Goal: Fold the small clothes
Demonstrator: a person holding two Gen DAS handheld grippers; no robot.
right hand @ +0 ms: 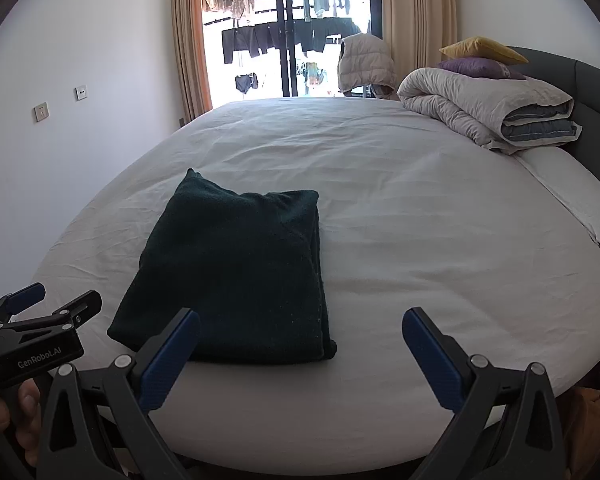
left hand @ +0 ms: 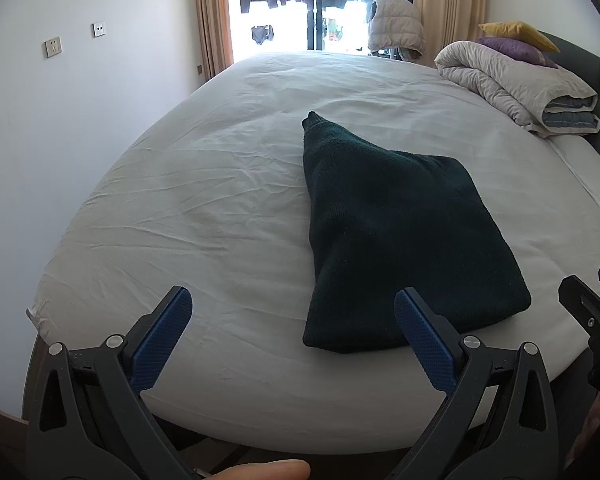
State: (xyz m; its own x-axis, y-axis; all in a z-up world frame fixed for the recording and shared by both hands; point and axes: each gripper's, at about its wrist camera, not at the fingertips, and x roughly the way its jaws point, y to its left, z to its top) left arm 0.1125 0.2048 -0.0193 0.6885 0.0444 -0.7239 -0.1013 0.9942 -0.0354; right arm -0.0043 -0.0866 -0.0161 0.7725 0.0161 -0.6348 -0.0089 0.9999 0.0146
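A dark green knitted garment [left hand: 392, 236] lies folded into a compact shape on the white bed sheet [left hand: 204, 208], one narrow end pointing toward the window. My left gripper [left hand: 294, 304] hovers open at the bed's near edge, its right finger just over the garment's near corner, holding nothing. In the right wrist view the same garment [right hand: 236, 272] lies left of centre. My right gripper [right hand: 302, 324] is open and empty above the near edge, its left finger over the garment's near edge. The left gripper [right hand: 54, 298] shows at far left, held by a hand [right hand: 16, 416].
A rolled grey duvet [right hand: 484, 112] with a purple cushion [right hand: 480, 68] and a yellow cushion [right hand: 484, 48] sits at the far right by the dark headboard [right hand: 592, 92]. A puffy jacket [right hand: 366, 64] hangs near the window. A white wall [left hand: 60, 128] runs along the left.
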